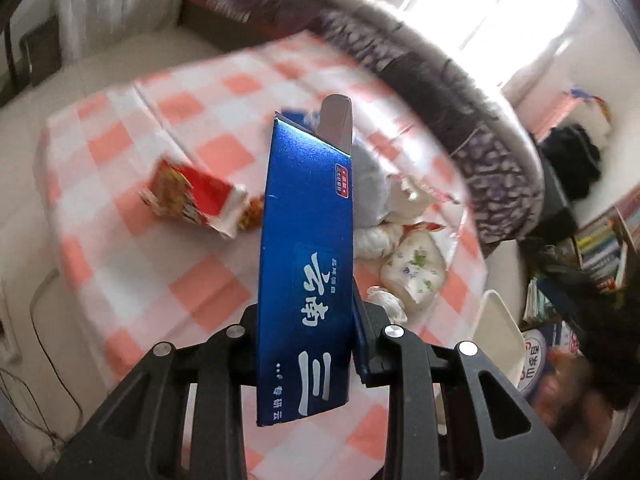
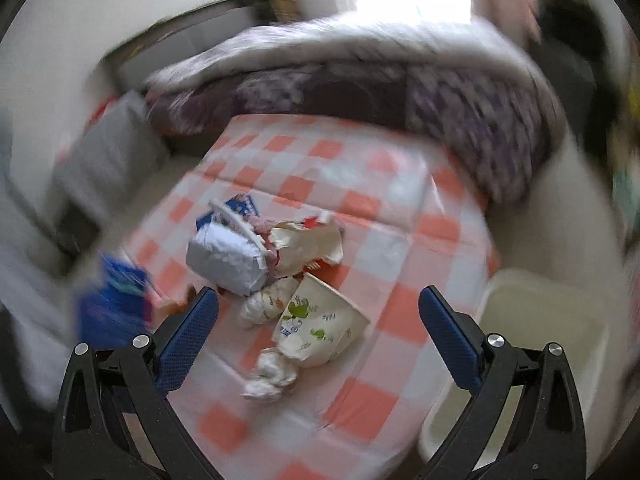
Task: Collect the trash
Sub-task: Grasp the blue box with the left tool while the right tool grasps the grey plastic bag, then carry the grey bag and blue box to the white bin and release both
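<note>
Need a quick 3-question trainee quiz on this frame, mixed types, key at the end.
1. True or false: the left gripper is shut on the blue carton.
2. The right gripper is: A) shut on a cup B) open and empty C) holding tissue.
3. Fill in: the crushed paper cup with green prints lies on the ____ tablecloth.

Key: 1 true; 2 B; 3 checked (pink and white).

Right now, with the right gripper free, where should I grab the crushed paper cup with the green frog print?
Probably across the paper cup at its flattened middle, coming from above: it lies on its side, and the open right gripper already straddles it.
</note>
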A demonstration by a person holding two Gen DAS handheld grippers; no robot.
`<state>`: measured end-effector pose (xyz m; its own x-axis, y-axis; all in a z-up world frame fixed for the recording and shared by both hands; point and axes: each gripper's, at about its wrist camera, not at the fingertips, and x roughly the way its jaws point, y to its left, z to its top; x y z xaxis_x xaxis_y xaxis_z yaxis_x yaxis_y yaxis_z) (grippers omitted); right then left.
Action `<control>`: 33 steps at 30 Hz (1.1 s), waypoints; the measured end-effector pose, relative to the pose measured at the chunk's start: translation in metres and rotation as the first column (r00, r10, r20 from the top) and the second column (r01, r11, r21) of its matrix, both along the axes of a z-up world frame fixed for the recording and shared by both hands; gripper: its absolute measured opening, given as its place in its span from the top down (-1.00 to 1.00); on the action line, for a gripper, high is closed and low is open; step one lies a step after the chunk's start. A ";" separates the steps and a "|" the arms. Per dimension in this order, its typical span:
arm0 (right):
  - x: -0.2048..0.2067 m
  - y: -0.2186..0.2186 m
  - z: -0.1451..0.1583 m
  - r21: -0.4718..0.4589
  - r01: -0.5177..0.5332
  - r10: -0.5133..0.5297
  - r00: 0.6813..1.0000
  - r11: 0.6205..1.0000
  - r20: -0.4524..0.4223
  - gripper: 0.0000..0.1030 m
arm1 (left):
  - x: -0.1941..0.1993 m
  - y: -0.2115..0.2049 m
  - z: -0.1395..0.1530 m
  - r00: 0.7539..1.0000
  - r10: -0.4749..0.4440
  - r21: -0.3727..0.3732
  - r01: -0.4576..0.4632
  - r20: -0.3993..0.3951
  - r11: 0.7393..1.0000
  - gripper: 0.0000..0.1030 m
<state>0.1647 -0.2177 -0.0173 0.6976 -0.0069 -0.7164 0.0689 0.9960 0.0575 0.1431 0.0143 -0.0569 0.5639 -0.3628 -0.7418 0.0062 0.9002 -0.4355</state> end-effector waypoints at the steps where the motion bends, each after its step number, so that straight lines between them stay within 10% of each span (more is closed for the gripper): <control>1: 0.001 0.009 -0.002 -0.046 -0.037 0.037 0.999 0.998 -0.001 -0.86 | -0.006 0.007 0.007 1.000 0.007 0.012 -0.008 0.031 1.000 0.43; 14: 0.093 0.122 -0.045 -0.352 -0.317 0.299 0.948 0.881 -0.105 -0.65 | -0.026 0.078 0.088 0.963 0.103 0.044 -0.117 0.248 0.992 0.42; 21: 0.125 0.130 -0.074 -0.274 -0.308 0.257 0.944 0.911 -0.205 0.16 | -0.029 0.094 0.100 0.954 0.112 0.089 -0.142 0.278 0.986 0.42; 33: 0.055 0.136 0.029 -0.109 -0.228 0.241 0.963 0.967 0.121 0.33 | -0.031 0.100 0.090 0.942 0.146 0.079 -0.177 0.301 0.981 0.42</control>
